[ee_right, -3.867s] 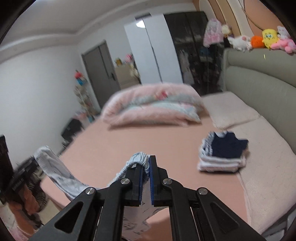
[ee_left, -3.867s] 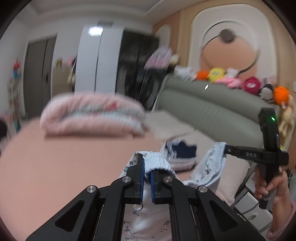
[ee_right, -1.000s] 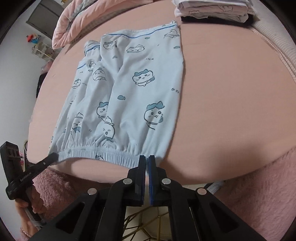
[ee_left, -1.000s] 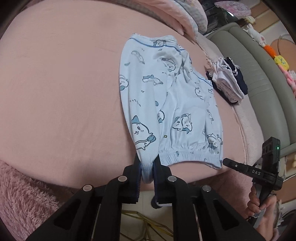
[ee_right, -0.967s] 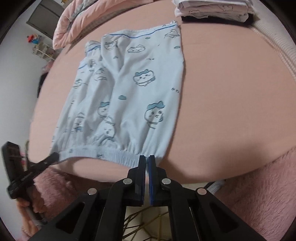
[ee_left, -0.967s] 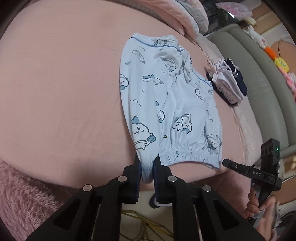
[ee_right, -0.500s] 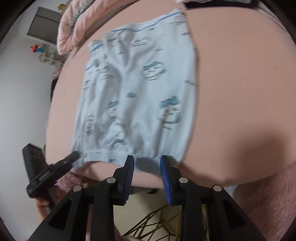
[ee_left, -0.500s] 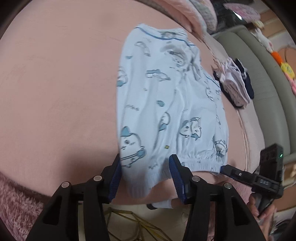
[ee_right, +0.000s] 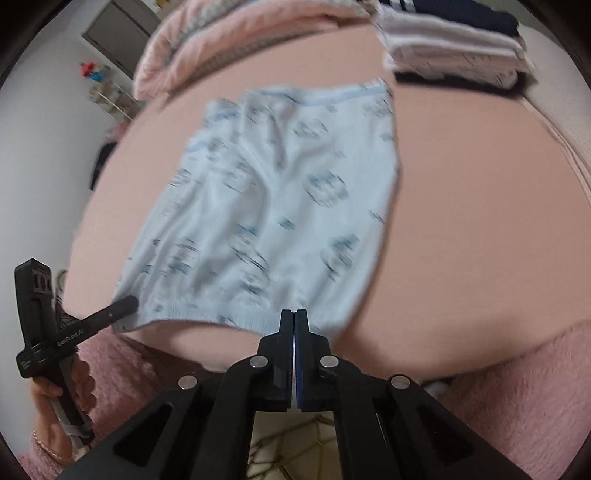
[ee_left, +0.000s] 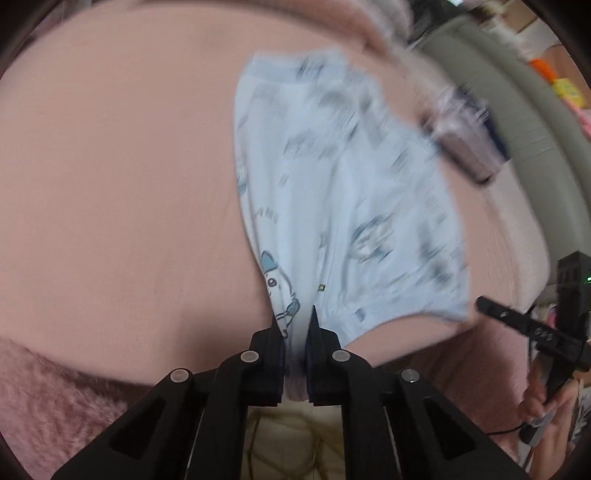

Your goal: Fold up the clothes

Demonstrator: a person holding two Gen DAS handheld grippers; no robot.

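shorts (ee_left: 343, 206) flat on pink bed (ee_left: 110, 166), waistband at near edge | left gripper (ee_left: 294, 325) just closed, pinching waistband | right gripper (ee_right: 294, 321) just closed, jaws pressed together at waistband; fabric between them unclear

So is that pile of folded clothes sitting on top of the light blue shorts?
No, the folded pile lies apart on the bed, beyond the far corner of the light blue shorts, with bare sheet between.
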